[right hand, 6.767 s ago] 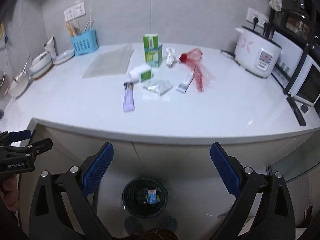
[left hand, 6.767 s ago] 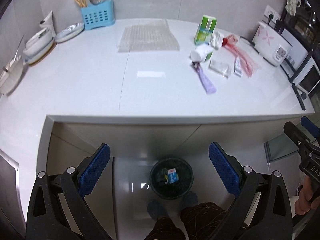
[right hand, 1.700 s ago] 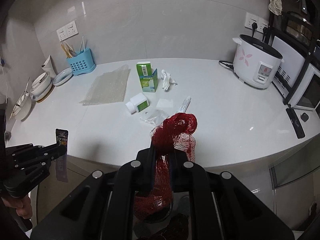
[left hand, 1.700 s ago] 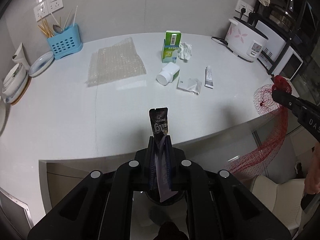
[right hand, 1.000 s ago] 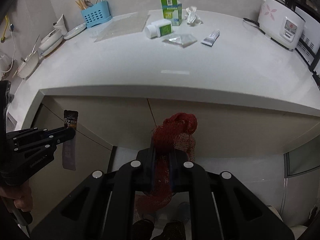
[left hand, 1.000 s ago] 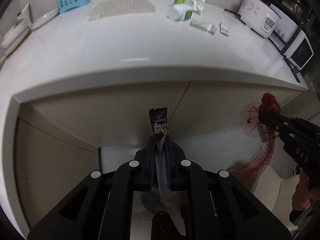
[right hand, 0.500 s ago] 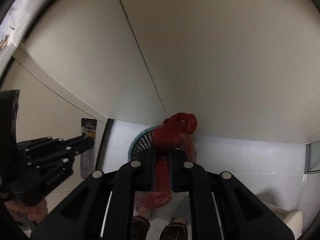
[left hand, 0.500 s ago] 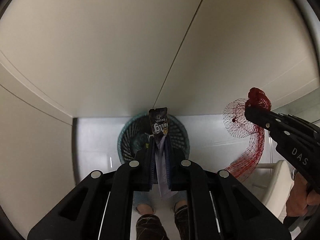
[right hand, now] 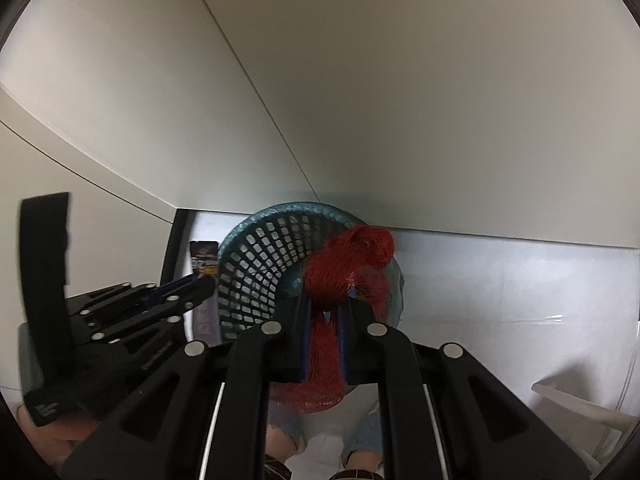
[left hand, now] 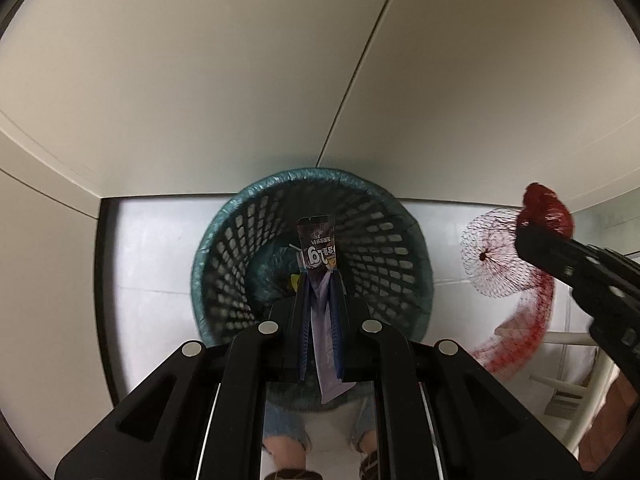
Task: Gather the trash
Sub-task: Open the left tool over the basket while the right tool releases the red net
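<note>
My left gripper [left hand: 319, 280] is shut on a dark-and-purple sachet [left hand: 317, 252], which stands up between its pads right over the mouth of the green mesh waste basket [left hand: 404, 280] on the floor. A little trash lies at the basket's bottom. My right gripper [right hand: 326, 300] is shut on a red net bag [right hand: 352, 256], just above the basket's [right hand: 256, 264] near rim. In the left wrist view the right gripper [left hand: 532, 236] hangs to the right of the basket with the red net bag [left hand: 500, 264] trailing down. In the right wrist view the left gripper [right hand: 200, 284] with its sachet [right hand: 205, 260] is at the left.
Beige cabinet doors [left hand: 240, 80] rise directly behind the basket. The pale floor [right hand: 500, 300] spreads to the right, where a white chair or rack [left hand: 568, 364] stands. The person's feet and trouser legs [left hand: 288, 440] show under the grippers.
Both grippers have sunk from counter height to just above the basket, still holding the sachet and the net. The worktop has left the view and the basket looms much larger.
</note>
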A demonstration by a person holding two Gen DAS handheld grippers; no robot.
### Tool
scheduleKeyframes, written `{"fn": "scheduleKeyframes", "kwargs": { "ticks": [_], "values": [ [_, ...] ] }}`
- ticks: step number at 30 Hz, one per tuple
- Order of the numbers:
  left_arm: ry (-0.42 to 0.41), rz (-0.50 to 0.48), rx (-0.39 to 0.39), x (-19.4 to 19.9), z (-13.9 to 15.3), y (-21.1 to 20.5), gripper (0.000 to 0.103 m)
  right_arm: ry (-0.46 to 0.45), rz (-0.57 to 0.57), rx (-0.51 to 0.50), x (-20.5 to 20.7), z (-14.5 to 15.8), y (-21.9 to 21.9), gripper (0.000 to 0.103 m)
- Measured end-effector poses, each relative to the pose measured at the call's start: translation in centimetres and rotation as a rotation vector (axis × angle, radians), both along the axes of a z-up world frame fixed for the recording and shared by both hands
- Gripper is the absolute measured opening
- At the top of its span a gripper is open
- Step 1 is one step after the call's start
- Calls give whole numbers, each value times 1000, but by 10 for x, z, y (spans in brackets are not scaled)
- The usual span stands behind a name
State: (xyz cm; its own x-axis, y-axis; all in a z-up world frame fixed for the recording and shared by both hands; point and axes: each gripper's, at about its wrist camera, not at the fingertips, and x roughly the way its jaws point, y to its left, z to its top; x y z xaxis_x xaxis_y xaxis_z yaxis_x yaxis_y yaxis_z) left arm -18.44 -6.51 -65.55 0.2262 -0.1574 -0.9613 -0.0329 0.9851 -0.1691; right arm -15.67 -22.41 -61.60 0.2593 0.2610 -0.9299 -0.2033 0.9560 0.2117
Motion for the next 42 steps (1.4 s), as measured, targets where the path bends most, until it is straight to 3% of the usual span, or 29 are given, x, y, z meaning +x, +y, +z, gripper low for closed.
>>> {"fn": "scheduleKeyframes", "kwargs": {
  "ticks": [6, 15, 17, 26, 35, 42],
  "values": [
    [31, -15, -3, 5, -39, -7, 9, 12, 4, -20, 0, -22, 2, 9],
    [28, -22, -47, 4, -43, -7, 12, -2, -14, -10, 8, -13, 4, 9],
    [27, -9, -43, 2, -40, -4, 30, -10, -11, -6, 9, -9, 5, 9],
    [-22, 21, 20, -13, -17, 21, 68, -69, -21, 32, 13, 1, 18, 10],
    [-45, 70, 61, -21, -9, 54, 86, -122, -52, 76, 15, 7, 37, 11],
    [-44, 92, 78, -20, -11, 70, 89, -83, -10, 34, 14, -29, 58, 13]
  ]
}}
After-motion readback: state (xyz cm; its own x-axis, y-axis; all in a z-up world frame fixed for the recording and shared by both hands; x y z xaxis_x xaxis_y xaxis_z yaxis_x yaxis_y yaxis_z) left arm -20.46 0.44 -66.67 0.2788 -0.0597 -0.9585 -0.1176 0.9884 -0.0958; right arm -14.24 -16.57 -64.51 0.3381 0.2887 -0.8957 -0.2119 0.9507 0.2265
